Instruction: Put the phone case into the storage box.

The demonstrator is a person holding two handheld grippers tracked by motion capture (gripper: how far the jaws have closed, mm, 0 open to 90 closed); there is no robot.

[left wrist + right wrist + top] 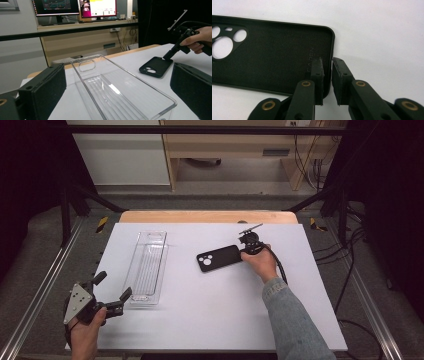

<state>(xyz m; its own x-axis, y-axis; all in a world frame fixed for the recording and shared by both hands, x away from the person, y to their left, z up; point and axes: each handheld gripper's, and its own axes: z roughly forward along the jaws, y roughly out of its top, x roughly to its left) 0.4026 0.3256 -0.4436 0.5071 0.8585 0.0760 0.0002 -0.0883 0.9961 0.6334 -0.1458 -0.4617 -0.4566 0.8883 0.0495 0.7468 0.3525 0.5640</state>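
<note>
The right gripper (243, 251) sits a little right of the desk's (210, 320) centre, in the high view, with its fingers (317, 75) nearly closed around the short end wall of the black phone case (219, 258). In the right gripper view one finger stands inside the case against the wall and the other just outside it; a thin sliver of gap shows by the outer pad, so they look pinched on the rim, though whether both pads press firmly I cannot tell for sure. The case lies flat with its hollow side up, its camera cut-outs at the end pointing toward 9 o'clock, away from the gripper. The left gripper (114, 306) rests at about 7 o'clock near the desk's front left corner, its fingers (43, 92) spread wide and released, touching nothing. In the left gripper view the near end of the clear plastic tray (148, 265) lies between those open fingers without contact. The tray runs lengthwise from 6 toward 12 o'clock, left of the case and well apart from it.
</note>
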